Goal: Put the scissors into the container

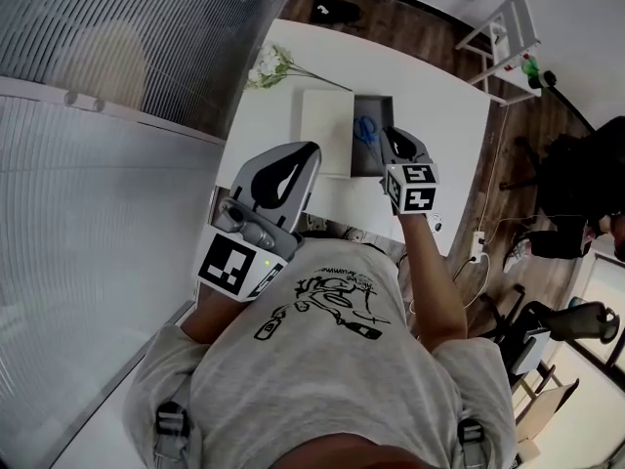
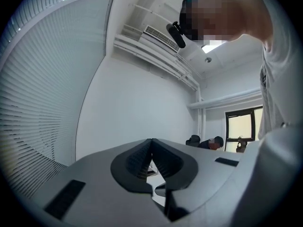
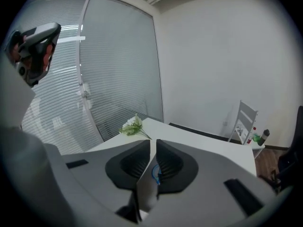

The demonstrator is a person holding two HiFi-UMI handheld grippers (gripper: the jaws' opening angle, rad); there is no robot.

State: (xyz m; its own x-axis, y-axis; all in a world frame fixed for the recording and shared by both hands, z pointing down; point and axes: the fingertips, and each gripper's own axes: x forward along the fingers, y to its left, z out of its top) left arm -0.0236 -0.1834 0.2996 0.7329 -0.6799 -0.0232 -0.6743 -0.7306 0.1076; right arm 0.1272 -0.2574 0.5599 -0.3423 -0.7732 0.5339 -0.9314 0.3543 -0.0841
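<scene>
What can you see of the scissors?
The scissors show small in the head view: blue handles that look like plastic, with a loop visible; the blades can't be made out. They lie flat inside the open dark grey container on the white table. The right gripper hovers close beside them, its jaws slightly apart with nothing gripped. Whether it touches them can't be told.

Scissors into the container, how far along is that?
Done, it seems: the blue scissors lie inside the grey container. In hand: nothing; the right claw hovers by it, jaws slightly apart and empty, the left claw shut, pointing up. Remaining: apparently nothing but pulling away.
</scene>
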